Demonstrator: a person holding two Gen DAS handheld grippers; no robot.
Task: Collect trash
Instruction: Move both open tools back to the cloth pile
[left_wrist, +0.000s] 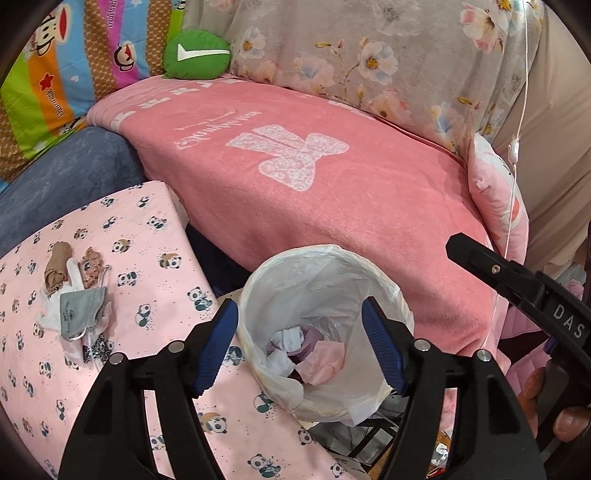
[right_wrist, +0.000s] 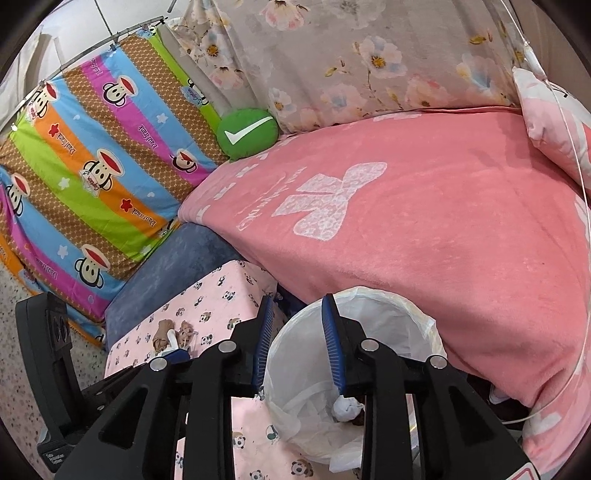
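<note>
A round bin lined with a white plastic bag (left_wrist: 325, 280) stands beside the panda-print table and holds crumpled white, pink and purple scraps (left_wrist: 306, 350). My left gripper (left_wrist: 299, 332) is open and empty right above the bin mouth. A pile of trash (left_wrist: 79, 295), brown crumpled bits, white tissue and a grey pouch, lies on the table to its left. In the right wrist view my right gripper (right_wrist: 297, 332) is open and empty over the bin's (right_wrist: 388, 332) left rim. A white wad (right_wrist: 347, 406) lies in the bin. The trash pile (right_wrist: 173, 334) shows further left.
The pink panda-print table cover (left_wrist: 147, 229) spreads on the left. A pink blanket with a white bow (left_wrist: 314, 177) covers the sofa behind the bin. A green check-mark cushion (left_wrist: 197, 55), a striped monkey-print quilt (right_wrist: 92, 166) and a floral cover (left_wrist: 369, 55) lie behind.
</note>
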